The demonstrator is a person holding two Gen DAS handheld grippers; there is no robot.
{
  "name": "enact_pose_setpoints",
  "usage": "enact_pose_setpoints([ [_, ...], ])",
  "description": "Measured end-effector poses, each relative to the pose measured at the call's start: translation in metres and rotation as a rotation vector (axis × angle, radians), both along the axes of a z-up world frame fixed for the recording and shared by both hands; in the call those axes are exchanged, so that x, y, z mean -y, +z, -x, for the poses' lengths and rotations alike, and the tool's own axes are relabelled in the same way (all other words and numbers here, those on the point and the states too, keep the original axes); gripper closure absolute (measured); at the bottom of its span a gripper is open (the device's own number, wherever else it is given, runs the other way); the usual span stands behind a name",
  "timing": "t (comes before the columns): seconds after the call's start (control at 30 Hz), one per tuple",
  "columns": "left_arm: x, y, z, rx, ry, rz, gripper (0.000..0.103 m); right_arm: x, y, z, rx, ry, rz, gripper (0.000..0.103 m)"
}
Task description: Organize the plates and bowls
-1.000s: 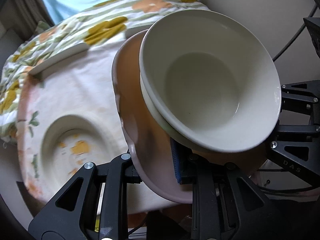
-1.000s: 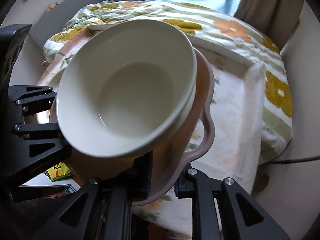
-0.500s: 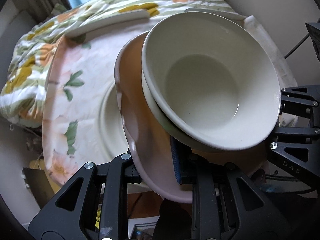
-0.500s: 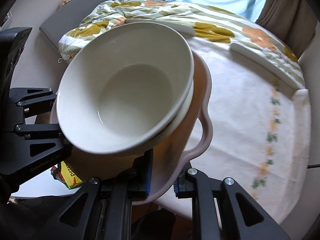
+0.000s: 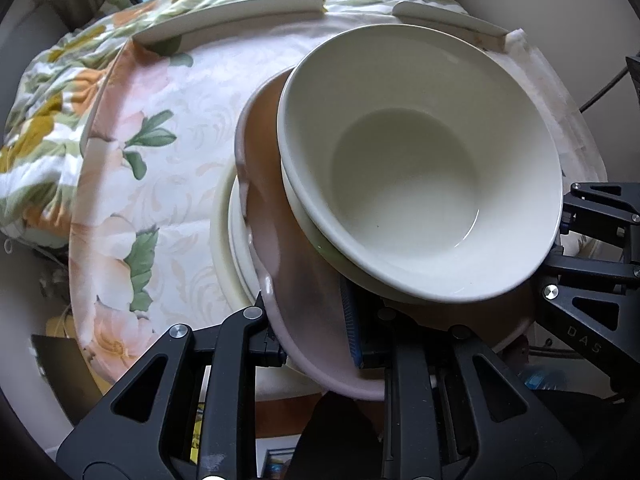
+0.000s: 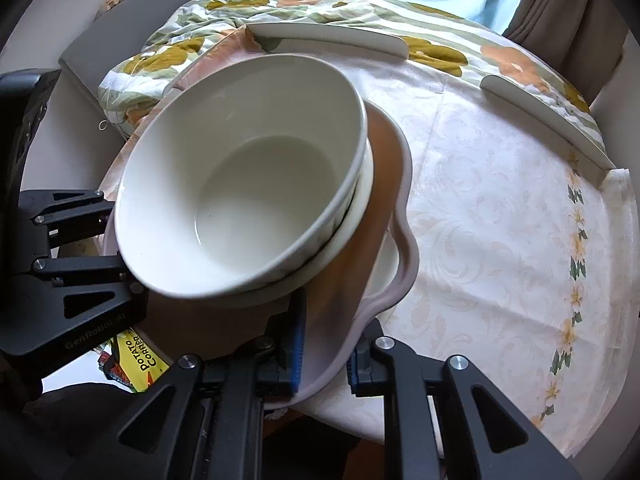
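We've got both tools, left (image 5: pixel 310 344) and right (image 6: pixel 324 354), clamped on the pink plate (image 5: pixel 276 240) carrying stacked bowls (image 5: pixel 420 168), right over another plate (image 5: pixel 224 248) near the worktop (image 6: pixel 500 208) edge.

Left wrist view from just behind its fingers, angled steeply down, very near the cream bowl (image 5: pixel 420 168), right wrist view likewise from the opposite rim of the pink plate (image 6: pixel 394 200) — both share bowl, plate, floral tablecloth (image 6: pixel 500 220), each glimpsing the other gripper

black tongs (image 5: pixel 312 344) with silver screws and blue pads (image 6: pixel 298 350).
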State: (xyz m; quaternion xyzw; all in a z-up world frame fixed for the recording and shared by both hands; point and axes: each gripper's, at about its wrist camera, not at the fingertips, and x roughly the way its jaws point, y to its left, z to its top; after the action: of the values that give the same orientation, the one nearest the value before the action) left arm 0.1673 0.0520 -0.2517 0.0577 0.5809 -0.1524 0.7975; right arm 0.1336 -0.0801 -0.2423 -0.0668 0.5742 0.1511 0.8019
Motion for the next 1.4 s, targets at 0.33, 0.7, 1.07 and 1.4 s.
enact_pose_setpoints([
  [0.33,-0.012,0.001,-0.002,0.023,0.135,0.052,0.085,0.009,0.000,0.001,0.018,-0.130,-0.050,0.088],
  [0.7,-0.009,0.014,0.002,0.059,0.183,0.001,0.084,0.023,0.010,0.007,0.044,-0.287,-0.116,0.088],
  [1.07,-0.013,0.034,0.016,0.082,0.173,-0.033,0.084,0.035,0.032,0.026,0.076,-0.394,-0.125,0.074],
  [1.4,-0.010,0.080,0.066,0.143,0.262,-0.015,0.084,0.051,0.076,0.068,0.179,-0.355,-0.159,0.054],
])
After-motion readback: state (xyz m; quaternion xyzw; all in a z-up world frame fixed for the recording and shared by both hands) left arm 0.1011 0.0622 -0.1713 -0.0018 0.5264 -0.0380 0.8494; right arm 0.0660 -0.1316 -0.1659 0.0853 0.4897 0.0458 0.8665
